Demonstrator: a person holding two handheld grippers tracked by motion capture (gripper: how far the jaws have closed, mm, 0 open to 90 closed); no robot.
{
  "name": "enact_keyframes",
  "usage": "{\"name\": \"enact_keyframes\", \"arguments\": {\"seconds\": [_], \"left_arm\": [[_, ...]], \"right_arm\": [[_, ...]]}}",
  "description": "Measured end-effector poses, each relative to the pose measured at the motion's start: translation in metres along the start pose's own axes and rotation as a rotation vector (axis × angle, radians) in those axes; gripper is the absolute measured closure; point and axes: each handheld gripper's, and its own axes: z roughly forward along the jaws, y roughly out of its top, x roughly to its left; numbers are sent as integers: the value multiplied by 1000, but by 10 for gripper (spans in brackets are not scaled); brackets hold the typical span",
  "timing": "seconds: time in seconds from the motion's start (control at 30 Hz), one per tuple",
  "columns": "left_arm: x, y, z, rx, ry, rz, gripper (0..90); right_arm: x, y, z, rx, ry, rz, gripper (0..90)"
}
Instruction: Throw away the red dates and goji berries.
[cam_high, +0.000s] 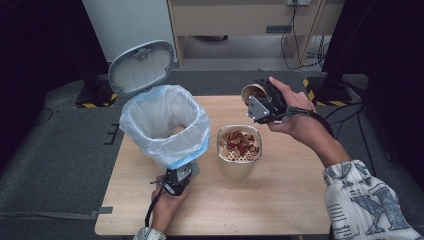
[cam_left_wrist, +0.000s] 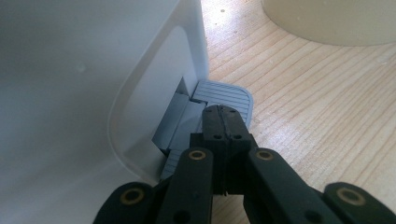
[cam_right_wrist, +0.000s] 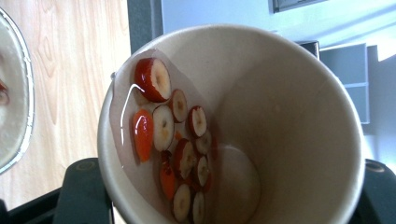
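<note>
A: Right gripper (cam_high: 261, 102)?
B: Clamped on a paper cup (cam_right_wrist: 243, 126), held tilted above the far right of the wooden table (cam_high: 295, 200). Inside the cup, red-skinned fruit slices (cam_right_wrist: 180, 149) lying in a little liquid along the lower wall.

A: Left gripper (cam_left_wrist: 223, 122)?
B: Jaws clenched together on nothing, tips pressed onto the grey pedal (cam_left_wrist: 231, 93) at the foot of the white bin (cam_high: 165, 127). Lid (cam_high: 142, 67) up, blue-edged plastic liner folded over the rim.

A: Between cup and bin?
B: A second container (cam_high: 239, 152) on the table, just right of the bin, topped with a perforated strainer holding more red slices. Directly below and left of the tilted cup.

A: Around the table?
B: Grey carpet, cables on the floor at the far right, black stands with yellow-black striped feet (cam_high: 95, 102) at both far corners, a light wooden cabinet (cam_high: 240, 20) behind.

A: Anything crowding the left hand?
B: Bin wall close beside the jaws; bare wood on the other side.
</note>
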Motion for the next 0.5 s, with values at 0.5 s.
{"name": "enact_keyframes", "arguments": {"seconds": [0.5], "left_arm": [[0,0,0,0,0,0,895]], "right_arm": [[-1,1,-1,20,-14,-55,318]]}}
